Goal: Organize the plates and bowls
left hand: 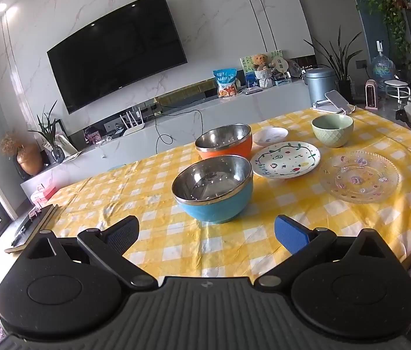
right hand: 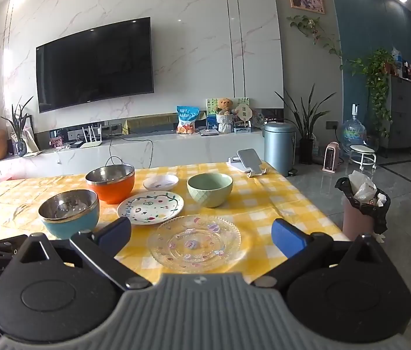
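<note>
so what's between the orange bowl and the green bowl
The small white dish sits between the orange bowl and the green bowl, touching neither; the right wrist view shows it best.

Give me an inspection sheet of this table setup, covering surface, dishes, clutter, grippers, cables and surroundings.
Surface: table under a yellow checked cloth, wrinkled.
Job's things: blue bowl, orange bowl, green bowl, painted plate, small plate, glass plate; all apart, nothing stacked.
Clutter: phone on a stand at the far edge.
Grippers: left gripper open, facing the blue bowl; right gripper open, above the glass plate; both hold nothing.
Cables: black cable hanging from the TV cabinet; nothing seen on the table.
Surroundings: TV, lidded bin, full trash bin beside the table.
</note>
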